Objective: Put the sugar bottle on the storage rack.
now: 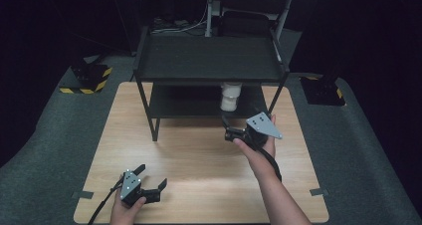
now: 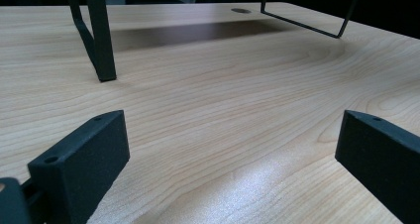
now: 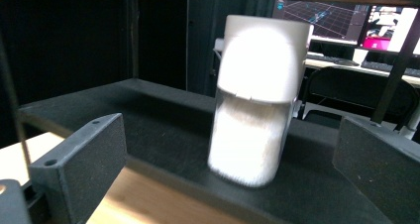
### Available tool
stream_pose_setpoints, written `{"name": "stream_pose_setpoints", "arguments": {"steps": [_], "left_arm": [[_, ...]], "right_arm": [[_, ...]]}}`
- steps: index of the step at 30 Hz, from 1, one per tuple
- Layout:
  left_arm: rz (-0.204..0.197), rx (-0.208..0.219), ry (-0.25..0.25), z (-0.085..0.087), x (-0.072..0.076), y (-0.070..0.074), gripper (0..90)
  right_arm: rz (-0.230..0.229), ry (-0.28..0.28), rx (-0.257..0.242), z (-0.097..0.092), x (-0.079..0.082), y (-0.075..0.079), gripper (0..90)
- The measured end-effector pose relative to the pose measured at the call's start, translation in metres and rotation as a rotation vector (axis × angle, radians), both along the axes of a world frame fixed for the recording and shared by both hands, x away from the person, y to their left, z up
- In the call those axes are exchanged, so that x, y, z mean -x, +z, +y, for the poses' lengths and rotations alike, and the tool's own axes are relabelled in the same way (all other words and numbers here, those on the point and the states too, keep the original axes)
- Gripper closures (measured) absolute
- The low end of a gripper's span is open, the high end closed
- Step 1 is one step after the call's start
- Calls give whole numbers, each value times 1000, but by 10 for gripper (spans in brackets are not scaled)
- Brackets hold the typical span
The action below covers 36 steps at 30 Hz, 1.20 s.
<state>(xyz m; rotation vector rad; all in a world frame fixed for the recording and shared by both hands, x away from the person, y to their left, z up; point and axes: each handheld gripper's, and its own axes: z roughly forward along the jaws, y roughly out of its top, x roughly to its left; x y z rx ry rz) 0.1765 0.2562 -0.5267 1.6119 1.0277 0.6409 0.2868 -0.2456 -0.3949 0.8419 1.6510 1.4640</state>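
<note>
My left gripper (image 1: 151,178) low over the wooden table (image 1: 199,155) near its front edge, jaws wide and empty, my right gripper (image 3: 230,174) also wide, facing the white jar (image 3: 257,100) standing upright on the black rack's (image 1: 209,60) lower shelf (image 3: 163,120), not touching it

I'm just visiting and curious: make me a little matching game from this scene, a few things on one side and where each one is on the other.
Things:
1. white container
2. left gripper
3. right gripper
4. black rack

Places:
A. at the near left of the wooden table, jaws apart
B. stands at the far part of the table
C. on the rack's lower shelf
D. just in front of the rack, facing the container

Pairs: 1-C, 2-A, 3-D, 4-B
</note>
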Motion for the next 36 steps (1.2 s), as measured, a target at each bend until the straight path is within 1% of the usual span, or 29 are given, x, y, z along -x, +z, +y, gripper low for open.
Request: {"name": "stream_pose_setpoints", "arguments": {"steps": [1, 3, 4, 5, 8, 10, 11, 15, 17, 19, 21, 22, 23, 28, 31, 32, 36], "left_arm": [[0, 0, 0, 0, 0, 0, 5], [0, -1, 0, 0, 0, 0, 5], [-1, -1, -1, 0, 0, 0, 5], [-1, -2, -1, 0, 0, 0, 5], [-1, -2, -1, 0, 0, 0, 5], [-2, -2, 0, 0, 0, 0, 4], [-2, -2, 0, 0, 0, 0, 4], [-2, -4, 0, -1, 0, 0, 5], [-3, -4, 0, -1, 0, 0, 5], [-4, -5, 0, -1, 1, 0, 5], [-5, -6, -1, -1, 1, 0, 5], [-7, -6, -2, -1, 1, 0, 4], [-7, -6, -2, -1, 1, 0, 4], [-17, -14, -5, -1, 2, -1, 4], [-19, -12, -5, -1, 2, -1, 5], [-19, -14, -6, -1, 2, -1, 5], [-22, -16, -3, -2, 3, -2, 5]], "right_arm": [[0, 0, 0, 0, 0, 0, 0], [-5, 4, -1, -3, 8, -5, 0], [-4, 6, -5, -7, 14, -10, 0], [-4, 6, -5, -7, 14, -10, 0], [1, 10, -19, -13, 24, -16, 0], [2, 3, -14, -17, 33, -23, 0], [2, 3, -14, -17, 33, -23, 0], [5, 4, 5, -27, 47, -37, 0], [9, 5, 5, -29, 50, -40, 0], [16, 7, 11, -36, 58, -49, 0], [20, 4, 12, -37, 60, -51, 0], [26, -1, 18, -42, 65, -58, 0], [26, -1, 18, -42, 65, -58, 0], [47, -18, 22, -53, 74, -72, 0], [72, -30, 46, -61, 79, -81, 0], [72, -30, 46, -61, 79, -81, 0], [114, -55, 59, -70, 85, -94, 0]]}}
